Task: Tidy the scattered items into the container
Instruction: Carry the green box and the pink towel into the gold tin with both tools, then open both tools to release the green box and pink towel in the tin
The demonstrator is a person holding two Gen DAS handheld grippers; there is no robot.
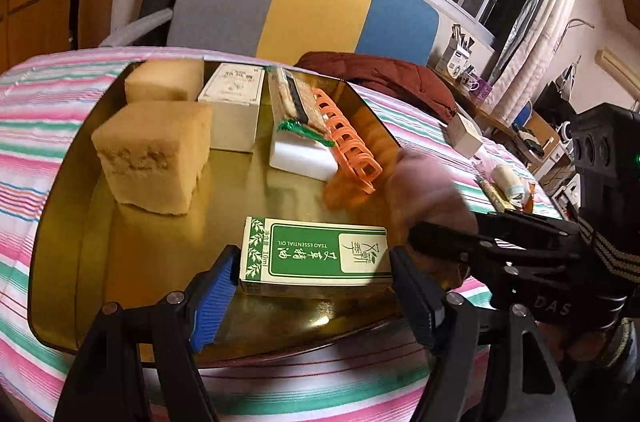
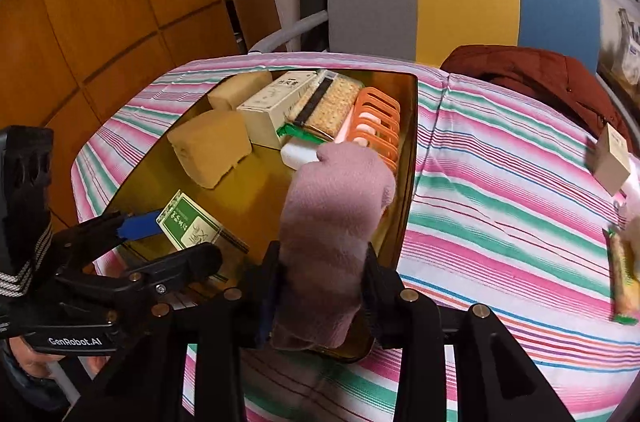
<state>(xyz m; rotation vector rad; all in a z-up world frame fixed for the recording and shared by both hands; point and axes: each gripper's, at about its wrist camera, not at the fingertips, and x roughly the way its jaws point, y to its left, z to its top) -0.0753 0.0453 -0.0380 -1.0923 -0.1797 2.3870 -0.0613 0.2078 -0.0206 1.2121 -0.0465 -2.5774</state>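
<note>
A gold tray (image 1: pixel 60 222) lies on the striped bedcover. My left gripper (image 1: pixel 312 256) is shut on a green-and-white essential oil box (image 1: pixel 320 254), its blue pads at the box's two ends, low over the tray's near part. From the right wrist view the same box (image 2: pixel 192 222) sits in the left gripper (image 2: pixel 188 238) near the tray's (image 2: pixel 410 162) left front. My right gripper (image 2: pixel 322 254) grips a pink sock (image 2: pixel 332 210) that sticks up over the tray's near right edge. The sock (image 1: pixel 424 182) looks blurred in the left wrist view.
In the tray lie two beige blocks (image 1: pixel 156 154), a white carton (image 1: pixel 236 106), a cracker pack (image 1: pixel 296 98), a white block (image 1: pixel 300 154) and an orange rack (image 1: pixel 348 138). On the cover to the right lie a small beige box (image 2: pixel 610 158) and a cracker pack (image 2: pixel 622 278). A red-brown jacket (image 2: pixel 532 74) lies behind.
</note>
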